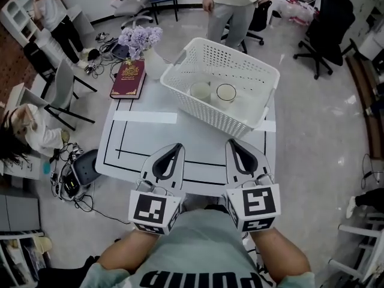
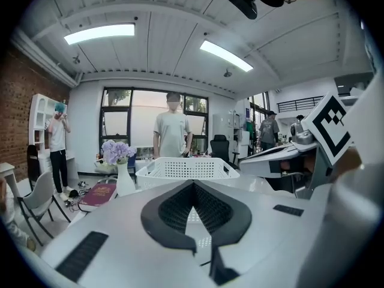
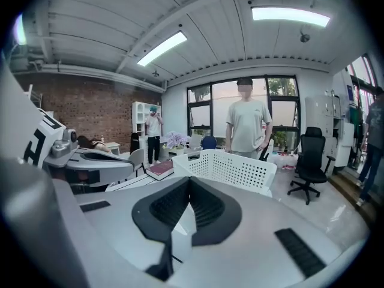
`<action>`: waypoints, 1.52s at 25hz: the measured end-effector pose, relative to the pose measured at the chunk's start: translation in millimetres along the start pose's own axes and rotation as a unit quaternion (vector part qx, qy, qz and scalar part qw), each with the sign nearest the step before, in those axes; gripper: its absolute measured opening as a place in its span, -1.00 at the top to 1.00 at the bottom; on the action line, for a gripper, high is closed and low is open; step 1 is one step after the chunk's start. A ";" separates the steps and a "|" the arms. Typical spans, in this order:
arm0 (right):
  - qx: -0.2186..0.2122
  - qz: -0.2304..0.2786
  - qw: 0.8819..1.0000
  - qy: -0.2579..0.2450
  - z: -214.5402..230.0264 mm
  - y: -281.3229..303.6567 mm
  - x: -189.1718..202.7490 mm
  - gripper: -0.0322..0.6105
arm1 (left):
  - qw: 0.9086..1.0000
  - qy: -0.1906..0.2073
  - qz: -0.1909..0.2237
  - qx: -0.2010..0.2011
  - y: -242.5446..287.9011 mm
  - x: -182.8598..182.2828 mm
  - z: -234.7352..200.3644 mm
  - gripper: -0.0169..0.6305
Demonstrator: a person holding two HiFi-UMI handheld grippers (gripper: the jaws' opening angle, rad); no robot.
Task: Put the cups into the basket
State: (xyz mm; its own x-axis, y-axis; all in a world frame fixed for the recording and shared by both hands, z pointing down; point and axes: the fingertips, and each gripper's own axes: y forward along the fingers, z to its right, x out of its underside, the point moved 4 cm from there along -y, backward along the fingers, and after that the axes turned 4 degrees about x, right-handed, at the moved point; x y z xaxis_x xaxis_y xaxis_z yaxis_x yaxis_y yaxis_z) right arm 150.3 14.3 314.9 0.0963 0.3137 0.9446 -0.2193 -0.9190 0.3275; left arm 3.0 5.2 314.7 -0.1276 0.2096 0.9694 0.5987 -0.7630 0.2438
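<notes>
Cups are sitting side by side inside the white perforated basket (image 1: 198, 110) at the far end of the table (image 1: 144, 138): a white cup (image 1: 200, 91) and a dark-rimmed cup (image 1: 226, 93). The left gripper (image 1: 178, 146) and right gripper (image 1: 231, 141) are hovering over the near edge, both clenched with nothing between their jaws.

The person wears a pale grey-green, short-sleeved T-shirt (image 1: 198, 239) with dark block lettering (image 1: 201, 279) across the chest. The left gripper (image 1: 177, 147) and right gripper (image 1: 231, 143) are smooth white shells with black dimpled pads (image 2: 174, 212) framing a teardrop-shaped opening. Each carries 1 marker cube (image 1: 155, 210) printed with black-and-white squares.
</notes>
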 end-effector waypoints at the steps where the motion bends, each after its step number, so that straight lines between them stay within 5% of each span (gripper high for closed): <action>1: 0.006 0.000 1.000 0.004 -6.0 -6.0 1.6 0.85 | 1.000 0.001 -0.001 0.003 -7.8 2.5 -1.7 0.93; 17: 0.101 0.007 0.994 0.046 -109.0 -83.3 33.8 0.85 | 0.994 0.048 0.030 0.092 -110.1 19.6 -16.8 0.93; 38: 0.079 0.013 0.997 0.017 -88.3 -140.4 73.6 0.86 | 0.998 0.025 0.022 0.052 -132.9 48.8 47.8 0.93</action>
State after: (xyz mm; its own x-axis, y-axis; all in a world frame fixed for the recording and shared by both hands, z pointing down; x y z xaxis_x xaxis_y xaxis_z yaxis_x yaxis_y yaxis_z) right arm 102.4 187.6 340.2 0.0588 0.2948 0.9537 -0.0659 -0.9522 0.2984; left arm -45.0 146.0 328.3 -0.1375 0.1453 0.9798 0.6832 -0.7023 0.2001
